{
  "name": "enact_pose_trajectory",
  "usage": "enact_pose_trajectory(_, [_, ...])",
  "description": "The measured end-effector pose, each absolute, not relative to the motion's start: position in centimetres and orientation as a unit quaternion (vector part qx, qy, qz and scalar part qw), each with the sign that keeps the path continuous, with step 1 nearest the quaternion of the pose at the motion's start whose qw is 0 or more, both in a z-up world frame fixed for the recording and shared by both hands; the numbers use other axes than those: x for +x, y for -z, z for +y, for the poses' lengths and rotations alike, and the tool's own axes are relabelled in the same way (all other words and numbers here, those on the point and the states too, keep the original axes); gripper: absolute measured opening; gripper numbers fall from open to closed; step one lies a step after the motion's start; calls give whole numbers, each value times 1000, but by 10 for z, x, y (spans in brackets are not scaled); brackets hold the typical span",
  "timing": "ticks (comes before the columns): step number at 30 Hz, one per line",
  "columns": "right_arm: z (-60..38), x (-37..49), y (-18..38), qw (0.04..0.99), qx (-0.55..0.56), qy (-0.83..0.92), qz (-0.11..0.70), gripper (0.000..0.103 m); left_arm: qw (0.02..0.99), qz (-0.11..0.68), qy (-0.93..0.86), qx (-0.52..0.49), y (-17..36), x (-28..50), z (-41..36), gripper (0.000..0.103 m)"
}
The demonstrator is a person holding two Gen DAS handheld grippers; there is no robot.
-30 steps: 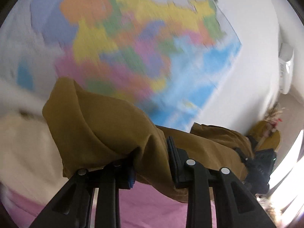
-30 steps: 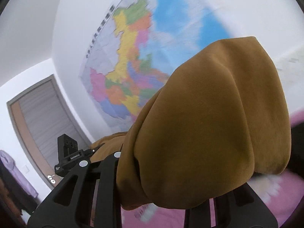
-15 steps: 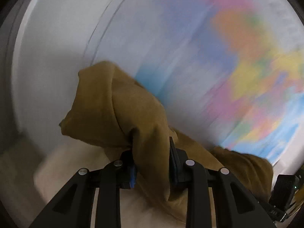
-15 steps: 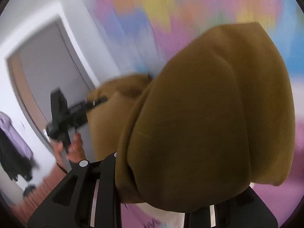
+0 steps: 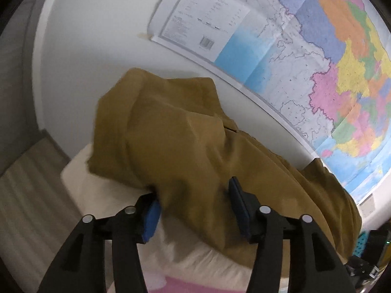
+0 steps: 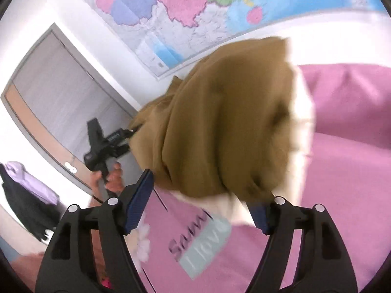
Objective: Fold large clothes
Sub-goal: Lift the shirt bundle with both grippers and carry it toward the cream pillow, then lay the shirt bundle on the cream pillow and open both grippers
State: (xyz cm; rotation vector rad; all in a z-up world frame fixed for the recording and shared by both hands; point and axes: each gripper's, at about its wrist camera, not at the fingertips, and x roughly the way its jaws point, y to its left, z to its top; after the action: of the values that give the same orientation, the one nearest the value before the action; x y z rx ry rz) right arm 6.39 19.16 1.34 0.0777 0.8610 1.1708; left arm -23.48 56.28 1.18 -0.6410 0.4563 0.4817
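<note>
A mustard-brown garment (image 5: 185, 146) lies bunched on a cream pillow (image 5: 102, 195) at the head of a bed. My left gripper (image 5: 195, 210) has its jaws opening; the cloth sits loosely between the blue pads (image 5: 151, 214), which stand apart. In the right wrist view the other end of the same garment (image 6: 220, 134) slumps between the wide, opening jaws of my right gripper (image 6: 199, 207), whose pads (image 6: 139, 200) do not press on it. The left gripper (image 6: 127, 140) shows there too, its tips hidden in cloth, held by a hand (image 6: 112, 178).
Pink bedding (image 6: 342, 171) with a printed patch (image 6: 200, 244) covers the bed. A large coloured map (image 5: 317, 61) hangs on the white wall behind. A grey door (image 6: 56, 102) stands to the left, with dark and lilac clothes (image 6: 24, 195) hanging near it.
Both grippers came down from in front of the map to the bed with the garment. Their jaws, shut on the cloth before, now stand apart and the garment rests on the pillow.
</note>
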Motion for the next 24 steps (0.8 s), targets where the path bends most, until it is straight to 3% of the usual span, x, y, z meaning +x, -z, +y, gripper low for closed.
enact_pose_trajectory(1, [182,61,-20,762,21,-525,379,69,896,221,-246,-296,-15,-238,557,63])
enact_pose_trajectory(3, [167,57,-33,790,6,-503,352,60,899,216,-285,-254,-23,-252,540,65])
enact_pose_trajectory(9, [185,64,-31,814,-29,-478,330,62,928,178,-250,-210,-49,-274,501,71])
enact_pose_trajectory(10, [193,59,-24,813,-46,-482,325,46,931,180,-244,-203,-50,-269,497,72])
enact_pose_trajectory(11, [201,60,-21,807,-60,-490,325,17,933,188,-235,-196,-50,-261,493,72])
enact_pose_trajectory(13, [192,74,-11,806,-42,-488,333,7,932,207,-229,-188,-45,-243,489,72])
enact_pose_trajectory(17, [160,105,31,775,77,-474,411,4,918,244,-237,-203,-22,-217,500,69])
enact_pose_trajectory(21, [165,93,57,770,42,-455,445,4,916,251,-246,-195,-12,-212,500,69])
enact_pose_trajectory(24, [156,83,33,791,33,-443,420,17,909,253,-266,-195,-14,-215,496,67])
